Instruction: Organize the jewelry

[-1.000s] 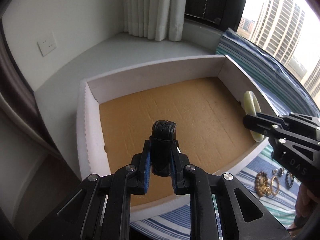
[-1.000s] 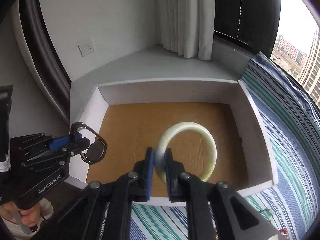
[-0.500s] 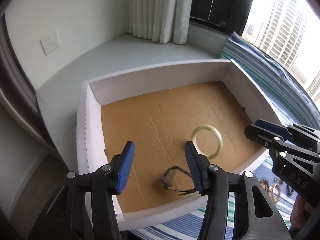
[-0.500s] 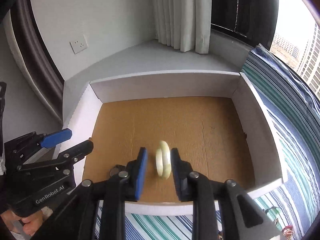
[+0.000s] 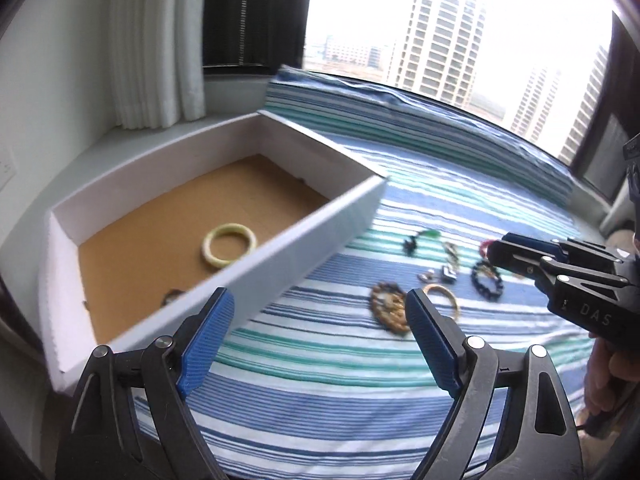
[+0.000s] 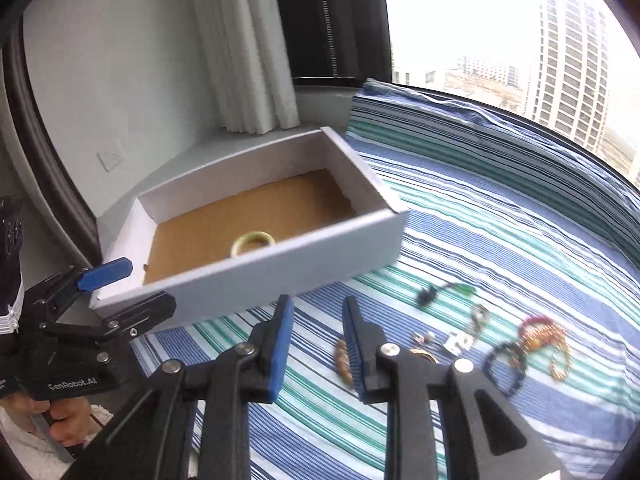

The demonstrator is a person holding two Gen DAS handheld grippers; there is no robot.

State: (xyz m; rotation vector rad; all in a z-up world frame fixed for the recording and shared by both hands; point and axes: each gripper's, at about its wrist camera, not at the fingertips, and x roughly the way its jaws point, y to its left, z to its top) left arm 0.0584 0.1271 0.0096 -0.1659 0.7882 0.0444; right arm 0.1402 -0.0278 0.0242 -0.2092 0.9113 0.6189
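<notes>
While its jaws are opening wide with nothing between them, the left gripper [image 5: 316,344] hangs in the left wrist view over a blue, green and white striped cloth [image 5: 340,392]. To its far left sits a shallow white box with a brown cardboard floor [image 5: 304,240]; a pale yellow-green bangle [image 5: 229,245] lies flat inside, and a small dark piece [image 5: 171,296] peeks out behind the near wall. Loose jewelry lies on the cloth beyond the right finger — a round gold-brown beaded piece [image 5: 390,307] just beside it, a thin gold ring bracelet [image 5: 442,295] and a black bead bracelet [image 5: 486,280] farther right. The right gripper [image 5: 494,252] enters from the right, near the black beads.

From the right wrist view, the right gripper [image 6: 318,344] has its jaws a little apart and empty, above the cloth [image 6: 460,240]. The gold-brown piece [image 6: 343,364] shows partly behind its right finger. The black bead bracelet [image 6: 502,364] and a red and gold cluster [image 6: 542,336] lie to the right — the box [image 6: 280,272] with the bangle [image 6: 253,242] stands far left. The left gripper [image 6: 128,288] is at the left edge, held by a hand [image 6: 66,424].
</notes>
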